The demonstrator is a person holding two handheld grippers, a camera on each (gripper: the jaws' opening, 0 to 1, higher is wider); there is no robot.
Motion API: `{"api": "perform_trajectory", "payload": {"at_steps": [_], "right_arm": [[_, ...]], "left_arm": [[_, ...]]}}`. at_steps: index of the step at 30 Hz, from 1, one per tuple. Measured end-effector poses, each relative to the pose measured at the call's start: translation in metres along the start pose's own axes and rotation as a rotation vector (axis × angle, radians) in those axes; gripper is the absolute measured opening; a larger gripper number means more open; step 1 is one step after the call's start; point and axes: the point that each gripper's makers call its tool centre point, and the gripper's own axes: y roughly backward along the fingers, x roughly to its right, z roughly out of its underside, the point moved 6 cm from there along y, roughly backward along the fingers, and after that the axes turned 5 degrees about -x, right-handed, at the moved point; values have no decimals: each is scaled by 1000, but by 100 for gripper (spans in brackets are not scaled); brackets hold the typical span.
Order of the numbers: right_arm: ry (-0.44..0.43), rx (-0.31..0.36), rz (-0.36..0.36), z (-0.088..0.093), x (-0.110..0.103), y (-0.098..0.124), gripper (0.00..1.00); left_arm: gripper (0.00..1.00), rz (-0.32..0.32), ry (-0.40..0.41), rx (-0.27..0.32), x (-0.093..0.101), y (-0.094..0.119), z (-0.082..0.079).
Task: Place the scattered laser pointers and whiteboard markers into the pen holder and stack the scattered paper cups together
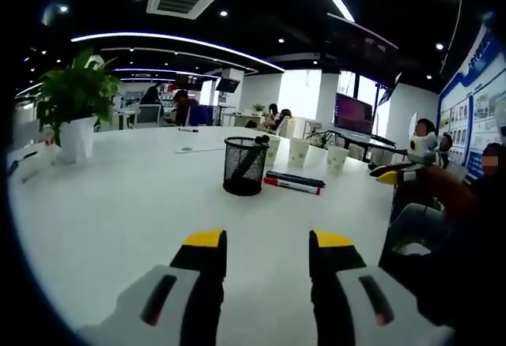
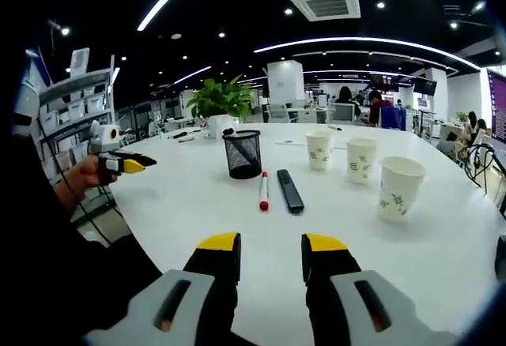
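In the right gripper view, the right claw (image 2: 270, 253) stands parted and empty at bottom centre above the white tabletop (image 2: 443, 251). The mesh pen holder (image 2: 243, 154) sits at centre, a red-capped whiteboard marker (image 2: 263, 191) and black laser pointer (image 2: 290, 190) just below it, three paper cups (image 2: 362, 160) to the right. In the left gripper view, the left claw (image 1: 267, 253) gapes empty.

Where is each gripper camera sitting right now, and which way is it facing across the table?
Left gripper view: rides the left gripper, open, facing the mesh pen holder; the right gripper shows at right.
Right gripper view: rides the right gripper, open, facing the pen holder and three paper cups; the other gripper shows, hand-held, at left.
Shared: holder, white table, red-capped marker, black laser pointer, potted plant.
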Motion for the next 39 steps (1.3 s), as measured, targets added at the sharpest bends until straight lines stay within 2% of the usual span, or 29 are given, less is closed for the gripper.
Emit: {"api": "perform_trajectory", "payload": {"at_steps": [16, 39], "right_arm": [[-1, 18, 39, -5, 3, -5, 34], [16, 28, 23, -8, 1, -23, 33]], "left_arm": [[43, 9, -5, 6, 5, 1, -3], [43, 3, -6, 2, 6, 8, -3]]}}
